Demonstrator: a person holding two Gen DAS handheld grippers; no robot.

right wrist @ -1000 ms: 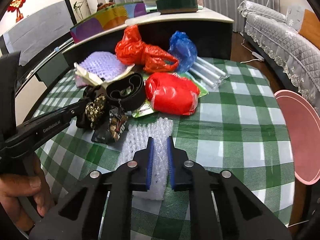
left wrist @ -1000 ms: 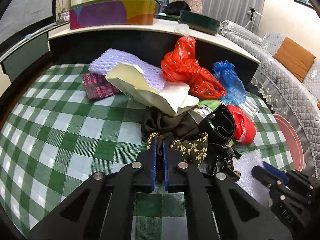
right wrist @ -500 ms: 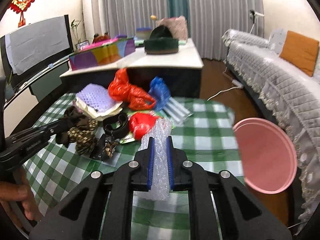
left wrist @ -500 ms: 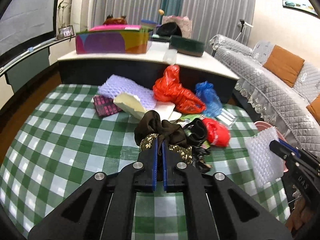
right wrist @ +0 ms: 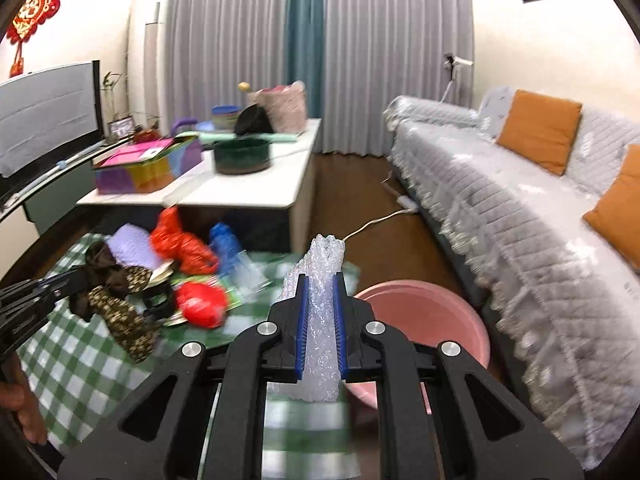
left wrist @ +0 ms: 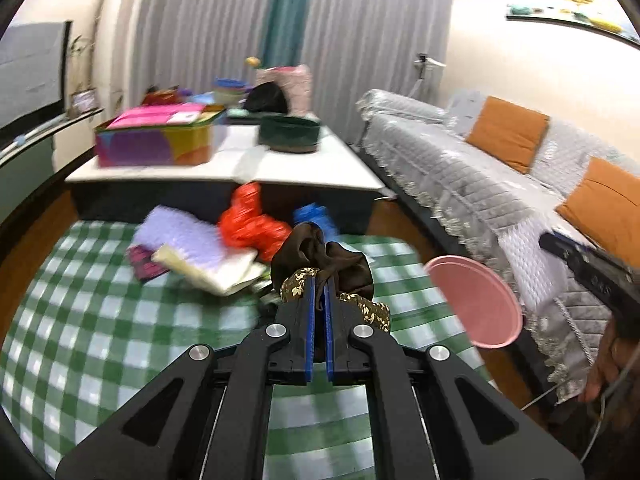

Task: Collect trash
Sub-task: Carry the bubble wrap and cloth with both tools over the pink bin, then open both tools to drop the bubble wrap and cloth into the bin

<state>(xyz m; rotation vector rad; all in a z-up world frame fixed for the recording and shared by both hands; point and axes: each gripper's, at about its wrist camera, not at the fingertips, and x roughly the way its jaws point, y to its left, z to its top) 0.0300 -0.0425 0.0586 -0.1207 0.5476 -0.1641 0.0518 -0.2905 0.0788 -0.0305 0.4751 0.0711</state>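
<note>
My left gripper (left wrist: 319, 280) is shut on a dark brown and gold-patterned cloth (left wrist: 320, 252), held above the green checked table (left wrist: 92, 320); it also shows in the right wrist view (right wrist: 116, 296). My right gripper (right wrist: 320, 280) is shut on a sheet of bubble wrap (right wrist: 322, 320), held up above the table edge beside a pink basin (right wrist: 436, 316). The basin also shows in the left wrist view (left wrist: 472, 304). More trash lies on the table: a red bag (left wrist: 252, 228), a blue bag (right wrist: 224, 244), purple foam (left wrist: 180, 236) and a red packet (right wrist: 200, 304).
A white-topped coffee table (right wrist: 248, 188) with a colourful box (left wrist: 156, 140) and a dark round tin (right wrist: 242, 156) stands behind the checked table. A grey covered sofa (right wrist: 520, 216) with orange cushions runs along the right. A white cable (right wrist: 376, 224) lies on the wooden floor.
Both grippers have lifted their loads off the table and swung to the right, toward the pink basin. The cloth and bubble wrap now hang clear of the trash pile.
</note>
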